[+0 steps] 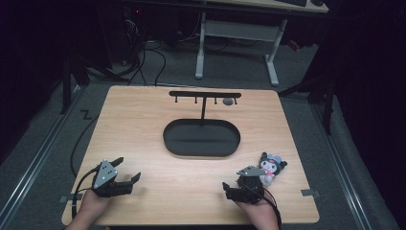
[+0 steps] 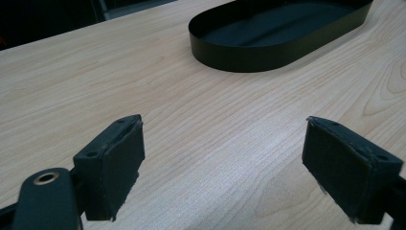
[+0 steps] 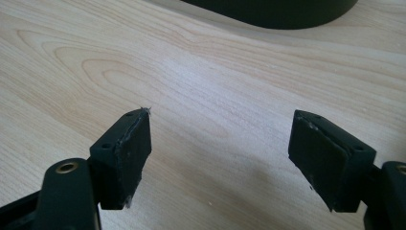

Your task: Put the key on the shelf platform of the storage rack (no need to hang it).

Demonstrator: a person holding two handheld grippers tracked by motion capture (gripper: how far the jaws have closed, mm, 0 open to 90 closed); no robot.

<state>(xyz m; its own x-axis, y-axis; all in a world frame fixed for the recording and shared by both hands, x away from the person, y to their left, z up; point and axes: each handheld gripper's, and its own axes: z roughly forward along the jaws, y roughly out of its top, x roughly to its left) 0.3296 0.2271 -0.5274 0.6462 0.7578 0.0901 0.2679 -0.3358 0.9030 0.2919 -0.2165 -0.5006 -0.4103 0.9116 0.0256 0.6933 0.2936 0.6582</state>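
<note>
Two claws, left claw (image 2: pixel 222 158) and right claw (image 3: pixel 220 155), gape over bare table (image 1: pixel 143 124); tray (image 3: pixel 273 12) cut off.

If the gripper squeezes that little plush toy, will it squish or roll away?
The plush toy looks soft and stuffed, so it would probably squish and feel light. Its big head may flop. It lies on the flat table, so it likely won't roll.

A light wooden table (image 1: pixel 143 129) carries a black oval tray (image 1: pixel 201 137) with a hook stand (image 1: pixel 205 96) and a plush toy (image 1: pixel 269 167).
</note>
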